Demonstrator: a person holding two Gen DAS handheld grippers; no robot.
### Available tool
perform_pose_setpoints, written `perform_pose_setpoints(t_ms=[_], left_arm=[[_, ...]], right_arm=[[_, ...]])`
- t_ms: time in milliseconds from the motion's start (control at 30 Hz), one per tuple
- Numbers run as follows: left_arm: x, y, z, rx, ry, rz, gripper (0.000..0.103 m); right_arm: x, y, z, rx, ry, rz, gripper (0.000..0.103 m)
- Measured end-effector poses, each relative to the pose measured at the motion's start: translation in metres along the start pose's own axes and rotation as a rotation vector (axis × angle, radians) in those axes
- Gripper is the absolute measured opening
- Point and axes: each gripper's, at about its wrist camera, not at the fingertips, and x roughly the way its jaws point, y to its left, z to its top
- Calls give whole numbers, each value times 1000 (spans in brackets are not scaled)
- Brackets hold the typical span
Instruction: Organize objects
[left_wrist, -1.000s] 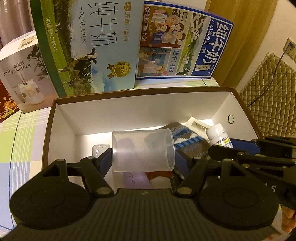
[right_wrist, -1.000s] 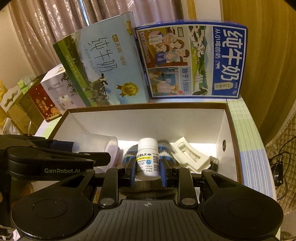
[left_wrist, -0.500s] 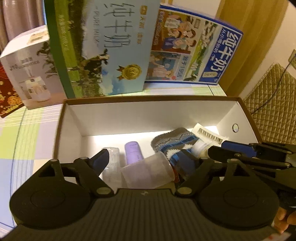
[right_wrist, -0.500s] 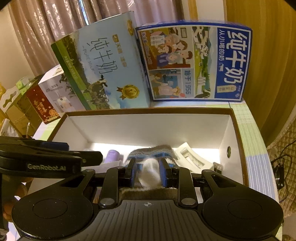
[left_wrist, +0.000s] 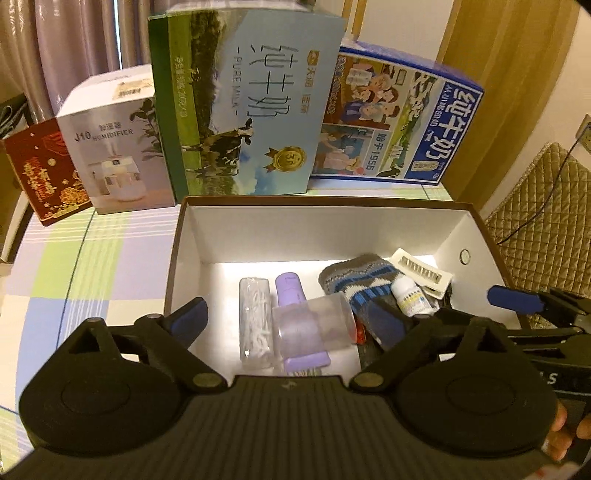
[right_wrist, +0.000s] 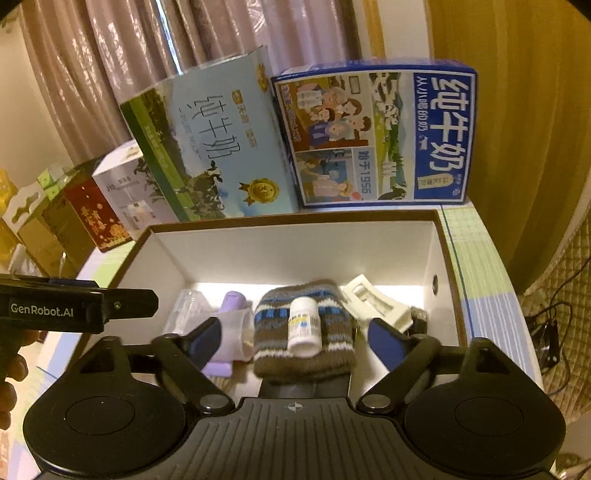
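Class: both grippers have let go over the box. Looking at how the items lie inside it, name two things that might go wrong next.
1. The white pill bottle lies loose on the knitted sock; a nudge may roll it off.
2. The clear plastic cup lies on its side across the purple tube; it may roll toward the clear packet.

Both wrist cams sit close above the box's (left_wrist: 325, 201) near edge, angled down and forward; left from left, right from right. Shared: box interior, milk cartons (right_wrist: 373, 136) behind.
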Motion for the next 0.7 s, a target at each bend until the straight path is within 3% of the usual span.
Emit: perform_pose_setpoints(t_ms=[167,700], left_arm=[[-25,-5,-12,-12,-23,0,95],[-109,-35,-70,-35,-93,-3,100]], right_arm=[[-24,3,-12,6,-17,-3,101],[-108,8,-52,5,-48,38,101]])
